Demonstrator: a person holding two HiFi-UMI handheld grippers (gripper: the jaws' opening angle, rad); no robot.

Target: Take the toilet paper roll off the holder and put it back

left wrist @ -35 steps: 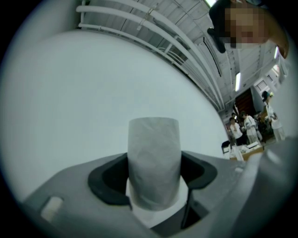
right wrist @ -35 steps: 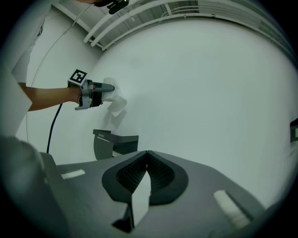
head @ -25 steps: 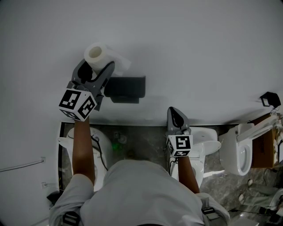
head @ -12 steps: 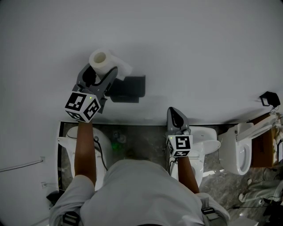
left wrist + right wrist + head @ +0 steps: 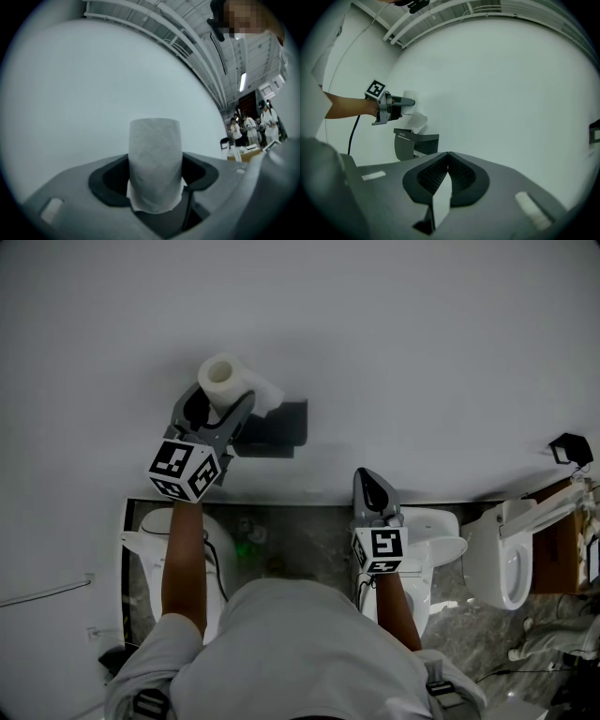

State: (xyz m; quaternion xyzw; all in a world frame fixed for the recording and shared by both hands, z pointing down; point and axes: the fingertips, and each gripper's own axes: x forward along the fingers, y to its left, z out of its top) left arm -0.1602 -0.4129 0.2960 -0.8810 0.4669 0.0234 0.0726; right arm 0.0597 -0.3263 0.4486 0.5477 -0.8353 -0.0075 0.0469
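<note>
The white toilet paper roll (image 5: 221,377) is off the dark holder (image 5: 277,426) on the white wall, just up and left of it, with a loose sheet hanging toward the holder. My left gripper (image 5: 223,401) is shut on the roll. In the left gripper view the roll (image 5: 154,161) stands upright between the two dark pads, in front of the bare wall. My right gripper (image 5: 369,486) hangs lower and to the right, shut and holding nothing; its pads meet at the tips (image 5: 448,155). From there I see the left gripper (image 5: 395,105), the roll (image 5: 410,97) and the holder (image 5: 414,143) below it.
Below the wall line, white toilets (image 5: 504,564) stand on a grey marble floor, one (image 5: 437,538) under my right arm and one (image 5: 176,527) under my left. A small black fitting (image 5: 572,448) sits on the wall at far right. People (image 5: 262,123) stand far off.
My left gripper has carried the roll to the right and slightly up the wall, closer to the holder. The right gripper has stayed where it was.
</note>
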